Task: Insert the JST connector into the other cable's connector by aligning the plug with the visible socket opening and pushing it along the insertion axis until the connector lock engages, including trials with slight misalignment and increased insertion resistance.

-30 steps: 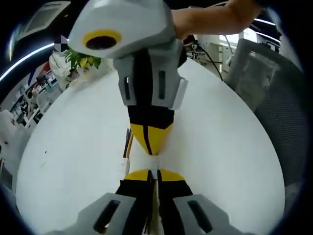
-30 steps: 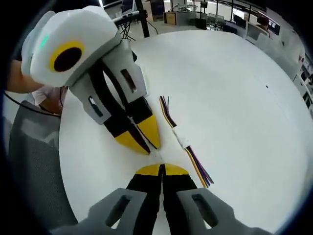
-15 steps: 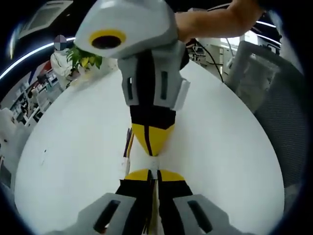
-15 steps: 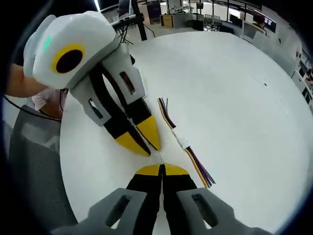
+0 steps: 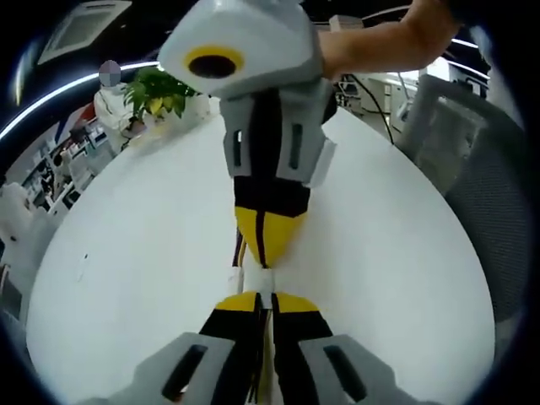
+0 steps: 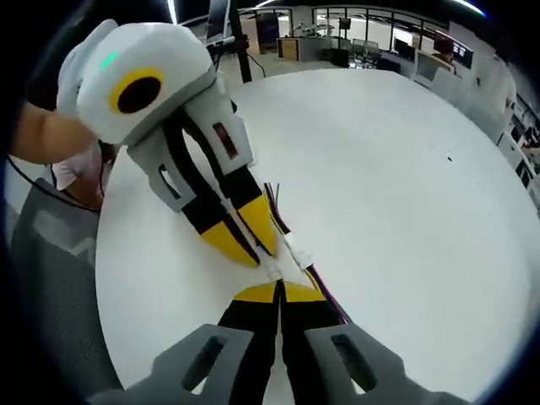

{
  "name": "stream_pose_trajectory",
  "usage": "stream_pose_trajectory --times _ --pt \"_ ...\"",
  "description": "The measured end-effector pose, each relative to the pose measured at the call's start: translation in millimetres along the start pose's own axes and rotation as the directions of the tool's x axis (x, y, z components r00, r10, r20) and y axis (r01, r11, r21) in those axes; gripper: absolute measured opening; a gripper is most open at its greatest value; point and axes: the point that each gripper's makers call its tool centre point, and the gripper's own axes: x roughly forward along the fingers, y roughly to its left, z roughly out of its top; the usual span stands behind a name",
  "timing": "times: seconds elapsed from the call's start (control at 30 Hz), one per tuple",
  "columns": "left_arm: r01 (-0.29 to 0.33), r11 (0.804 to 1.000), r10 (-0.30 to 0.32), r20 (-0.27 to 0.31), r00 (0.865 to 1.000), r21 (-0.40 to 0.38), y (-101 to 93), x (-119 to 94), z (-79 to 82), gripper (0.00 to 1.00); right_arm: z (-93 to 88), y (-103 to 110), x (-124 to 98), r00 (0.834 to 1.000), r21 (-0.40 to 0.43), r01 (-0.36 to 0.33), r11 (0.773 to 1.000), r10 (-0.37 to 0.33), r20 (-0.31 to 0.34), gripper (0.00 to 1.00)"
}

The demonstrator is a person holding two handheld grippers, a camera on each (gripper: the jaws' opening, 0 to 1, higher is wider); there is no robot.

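Left gripper (image 5: 263,297), left gripper view: jaws pressed together, pinching the white connector (image 5: 263,279) at their tips above the white table (image 5: 135,245). Right gripper (image 5: 267,253) faces it tip to tip, jaws closed on the same connector.

Right gripper view: right gripper (image 6: 278,291) closed; left gripper (image 6: 253,249) meets it. White connector (image 6: 297,251) and coloured wires (image 6: 325,295) lie just beside both tips.
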Motion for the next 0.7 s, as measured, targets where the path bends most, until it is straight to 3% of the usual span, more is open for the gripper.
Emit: stream_pose_trajectory --times 0.7 --pt "0.013 0.999 -0.012 0.008 1.000 -0.035 -0.5 1.4 -1.3 0.00 0.5 -2.9 4.6 1.000 0.019 0.005 1.000 -0.006 0.017 0.00"
